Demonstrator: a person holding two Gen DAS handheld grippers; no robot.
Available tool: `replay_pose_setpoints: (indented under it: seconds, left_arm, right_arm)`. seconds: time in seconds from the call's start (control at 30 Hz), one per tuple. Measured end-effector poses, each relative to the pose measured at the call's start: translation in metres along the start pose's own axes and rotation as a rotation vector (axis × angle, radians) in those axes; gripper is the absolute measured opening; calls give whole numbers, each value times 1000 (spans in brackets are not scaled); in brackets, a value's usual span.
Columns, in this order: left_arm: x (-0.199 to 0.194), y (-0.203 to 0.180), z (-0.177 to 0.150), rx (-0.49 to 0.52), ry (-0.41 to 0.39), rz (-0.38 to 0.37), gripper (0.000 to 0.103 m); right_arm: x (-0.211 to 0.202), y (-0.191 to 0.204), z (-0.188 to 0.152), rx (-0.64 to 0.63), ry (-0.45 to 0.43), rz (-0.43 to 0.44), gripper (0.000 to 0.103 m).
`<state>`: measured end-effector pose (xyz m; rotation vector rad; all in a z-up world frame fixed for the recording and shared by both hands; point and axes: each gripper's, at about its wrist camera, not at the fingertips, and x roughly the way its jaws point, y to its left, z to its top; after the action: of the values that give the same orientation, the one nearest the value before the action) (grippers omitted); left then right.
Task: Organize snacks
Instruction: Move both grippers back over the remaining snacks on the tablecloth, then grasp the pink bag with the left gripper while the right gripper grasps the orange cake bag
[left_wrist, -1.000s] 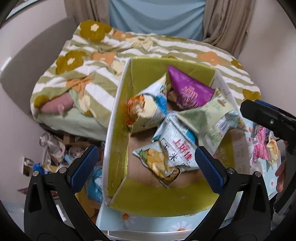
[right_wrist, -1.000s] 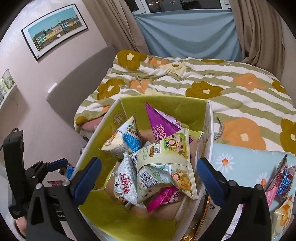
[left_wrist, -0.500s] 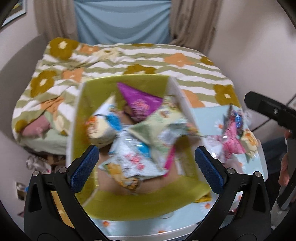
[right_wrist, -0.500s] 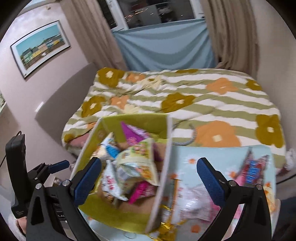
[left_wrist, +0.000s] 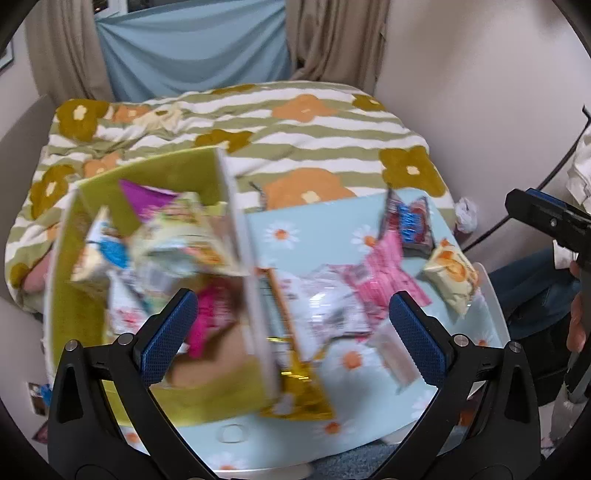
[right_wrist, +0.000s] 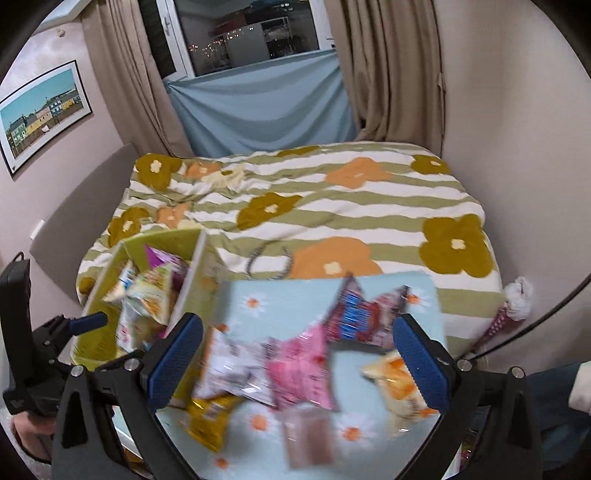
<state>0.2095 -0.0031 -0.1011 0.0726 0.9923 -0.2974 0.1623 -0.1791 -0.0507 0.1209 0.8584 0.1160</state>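
Green-lined box (left_wrist: 92, 206) sat at left, already stuffed with packets, purple one (left_wrist: 147, 195) at the back; loose snacks lay right of its white wall on the daisy-print table (left_wrist: 332, 221): gold packet (left_wrist: 299, 398) just beside the wall, pink packet (left_wrist: 384, 273) mid-table, orange-print bag (left_wrist: 448, 273) and dark red-blue packet (left_wrist: 410, 225) further right. Left gripper (left_wrist: 291, 325) and right gripper (right_wrist: 295, 354) both hung wide apart and empty above that spread, frames blurred. Best bet judged: settle first, then pinch one packet by a sealed edge, pink most central under the right gripper, lift clear of the box wall before dropping in.
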Motion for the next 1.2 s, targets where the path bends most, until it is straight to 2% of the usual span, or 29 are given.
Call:
replay_pose_setpoints:
  seconds: [0.1,0.3,0.53,0.73,0.9,1.13,1.2]
  left_arm:
    - [17,-40,-1,62,15,-1,103]
    - [62,-94,-9,229,86,20,103]
    - [115,-121,-19,500,195,63,103]
    - [149,-135,-18,707,263,55,103]
    - [174,-144,-12,799,326,18,103]
    - [200,-148,-7,820,396,-49,103]
    - [206,-144,-7,811,417,-63,95]
  right_arm:
    - [0,-35,-10,-7,28,1,103]
    - [15,-88,-31,-5,100,-2,103]
    - [47,-116,-58,-14,185,7,103]
    - [77,-124,-78,-35,230,6,103]
    - [95,-129,-90,-63,250,-2,103]
    - [110,-127,-97,-105,247,-9,103]
    - [113,-127,-99,-117,246,-15,103]
